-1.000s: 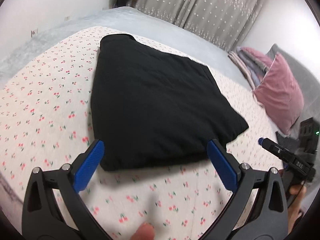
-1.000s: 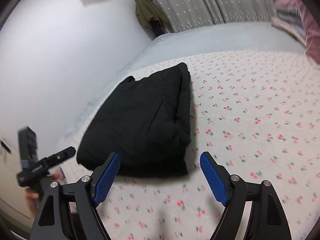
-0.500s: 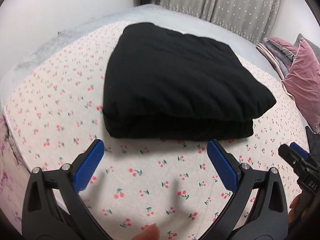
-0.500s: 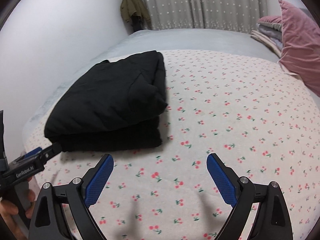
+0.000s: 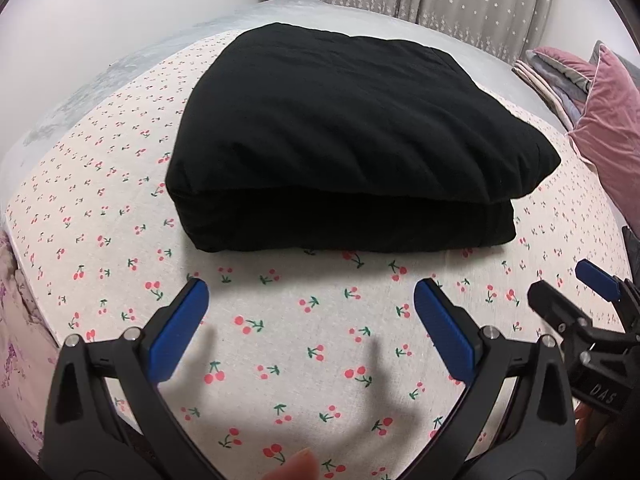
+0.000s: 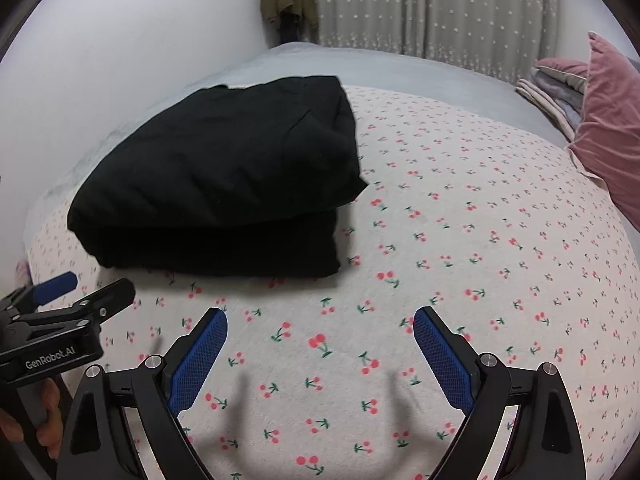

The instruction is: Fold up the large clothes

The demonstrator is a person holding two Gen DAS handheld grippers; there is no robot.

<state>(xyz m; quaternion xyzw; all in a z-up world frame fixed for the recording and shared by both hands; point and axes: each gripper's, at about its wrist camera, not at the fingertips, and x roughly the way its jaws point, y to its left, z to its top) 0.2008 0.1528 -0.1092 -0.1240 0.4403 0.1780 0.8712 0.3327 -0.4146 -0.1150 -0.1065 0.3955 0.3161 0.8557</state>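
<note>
A black padded garment (image 5: 352, 140) lies folded into a thick rectangular bundle on the cherry-print sheet (image 5: 304, 344); the right wrist view shows it up and to the left (image 6: 224, 176). My left gripper (image 5: 311, 298) hovers open just in front of the bundle's near folded edge, nothing between its blue pads. My right gripper (image 6: 320, 326) is open too, over bare sheet to the right of the bundle's near corner. Each gripper shows in the other's view: the right one (image 5: 576, 300) at the right edge, the left one (image 6: 80, 292) at the left edge.
A pink velvet pillow (image 6: 612, 120) and a stack of folded bedding (image 5: 552, 76) sit at the right. Grey curtains (image 6: 432, 4) and a hanging olive jacket (image 6: 288, 0) line the far wall. The bed's left edge drops off near a white wall (image 5: 100, 20).
Both grippers have come down and closer to the bundle's near edge, which now looms larger. The right gripper's jaws spread a little wider early on. The garment has not moved.
</note>
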